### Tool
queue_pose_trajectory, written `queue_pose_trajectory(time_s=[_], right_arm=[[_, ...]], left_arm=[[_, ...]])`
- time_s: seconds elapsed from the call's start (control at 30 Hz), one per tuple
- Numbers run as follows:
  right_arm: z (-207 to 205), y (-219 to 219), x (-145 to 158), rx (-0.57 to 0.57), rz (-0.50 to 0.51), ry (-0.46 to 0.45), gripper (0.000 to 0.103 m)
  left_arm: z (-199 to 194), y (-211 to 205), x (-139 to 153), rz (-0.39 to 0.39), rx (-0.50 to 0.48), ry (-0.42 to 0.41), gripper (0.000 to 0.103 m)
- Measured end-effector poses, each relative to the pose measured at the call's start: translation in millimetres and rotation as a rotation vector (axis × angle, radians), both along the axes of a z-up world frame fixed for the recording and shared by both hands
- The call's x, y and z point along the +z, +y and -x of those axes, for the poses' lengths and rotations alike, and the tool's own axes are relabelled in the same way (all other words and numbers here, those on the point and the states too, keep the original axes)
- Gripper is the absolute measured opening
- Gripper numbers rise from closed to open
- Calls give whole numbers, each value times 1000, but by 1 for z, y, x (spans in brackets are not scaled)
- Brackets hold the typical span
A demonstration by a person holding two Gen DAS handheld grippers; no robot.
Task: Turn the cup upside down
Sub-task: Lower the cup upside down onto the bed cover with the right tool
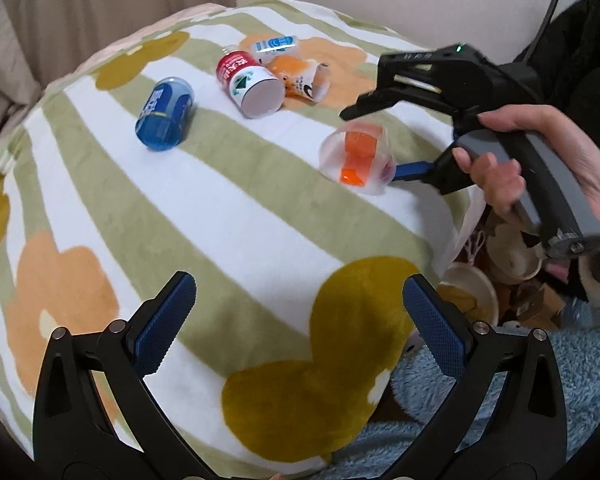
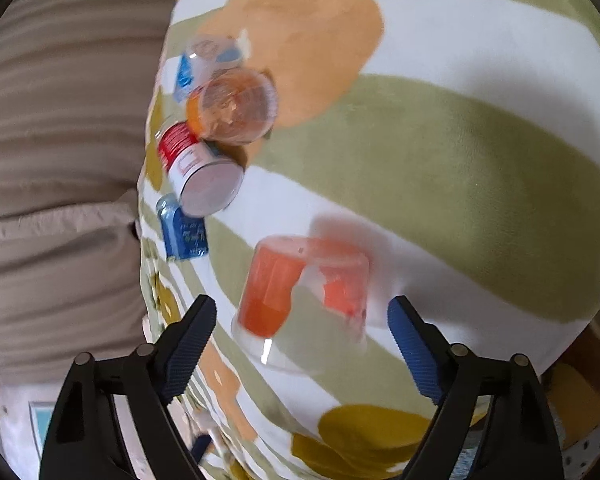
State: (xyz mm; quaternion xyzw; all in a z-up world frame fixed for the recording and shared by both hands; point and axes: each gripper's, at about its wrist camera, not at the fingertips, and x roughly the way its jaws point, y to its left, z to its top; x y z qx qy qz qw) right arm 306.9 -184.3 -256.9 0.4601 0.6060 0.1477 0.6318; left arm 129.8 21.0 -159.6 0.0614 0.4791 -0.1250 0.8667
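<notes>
Right wrist: cup (image 2: 304, 304) lies loose between spread right gripper (image 2: 302, 334) fingers.

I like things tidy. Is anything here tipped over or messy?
Yes. The blue can, the red-and-white container and the orange cup lie tipped on the blanket. The clear cup by the right claw looks tilted too.

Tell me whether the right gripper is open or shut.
Open: the right gripper has its blue pads spread wide on either side of the clear orange-labelled cup, not clamping it.
</notes>
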Motion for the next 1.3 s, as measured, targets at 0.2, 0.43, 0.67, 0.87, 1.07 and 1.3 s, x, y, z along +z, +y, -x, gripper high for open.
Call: queue_pose_trajectory(time_s=[0.2, 0.43, 0.67, 0.87, 1.07, 1.3], right_arm=[[-8, 3, -10, 11, -17, 36, 64], [-13, 19, 48, 271, 184, -266, 63], [35, 43, 80, 482, 371, -855, 62], [80, 56, 54, 487, 578, -1183, 62], [92, 76, 30, 553, 689, -1283, 62], [86, 76, 12, 593, 695, -1244, 62]], left_arm=[[2, 12, -1, 70, 13, -8, 103], [4, 24, -2, 144, 69, -35, 103], [24, 34, -7, 211, 196, -162, 103], [25, 38, -21, 237, 270, -242, 103], [18, 35, -30, 210, 277, -264, 103], [13, 33, -38, 195, 272, -227, 103]])
